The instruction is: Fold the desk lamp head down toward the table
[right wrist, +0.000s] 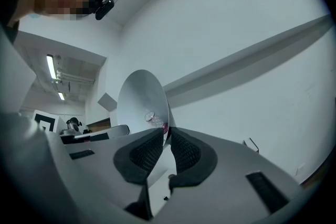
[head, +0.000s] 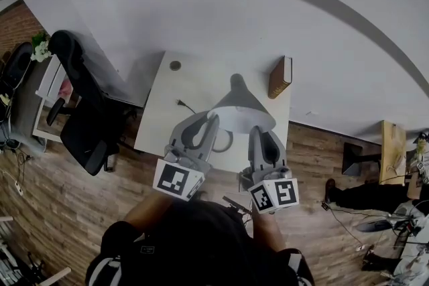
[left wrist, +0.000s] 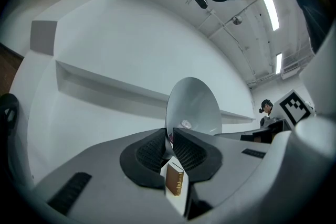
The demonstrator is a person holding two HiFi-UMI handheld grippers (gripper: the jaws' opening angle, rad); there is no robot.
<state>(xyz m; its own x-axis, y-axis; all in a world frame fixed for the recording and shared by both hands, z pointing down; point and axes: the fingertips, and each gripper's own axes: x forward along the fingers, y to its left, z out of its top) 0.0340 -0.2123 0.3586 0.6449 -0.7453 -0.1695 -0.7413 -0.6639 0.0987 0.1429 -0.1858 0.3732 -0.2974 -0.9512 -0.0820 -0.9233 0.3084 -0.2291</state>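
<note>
The desk lamp's grey cone shade (head: 240,107) stands over the white table (head: 164,118), its open mouth turned toward me. My left gripper (head: 213,118) is shut on the shade's left rim. In the left gripper view the thin rim (left wrist: 169,136) sits pinched between the ribbed pads, with the pale inside of the shade (left wrist: 193,105) above them. My right gripper (head: 256,132) is shut on the right rim. The right gripper view shows that edge (right wrist: 166,131) clamped between the pads and the shade's bowl (right wrist: 140,102) to the left. The lamp's arm and base are hidden under the shade.
A brown book (head: 279,77) stands at the table's back right corner, also seen low between the left jaws (left wrist: 175,182). A black plug and cord (head: 182,104) lie left of the lamp, beyond them a cable grommet (head: 175,65). A black office chair (head: 84,107) is left of the table.
</note>
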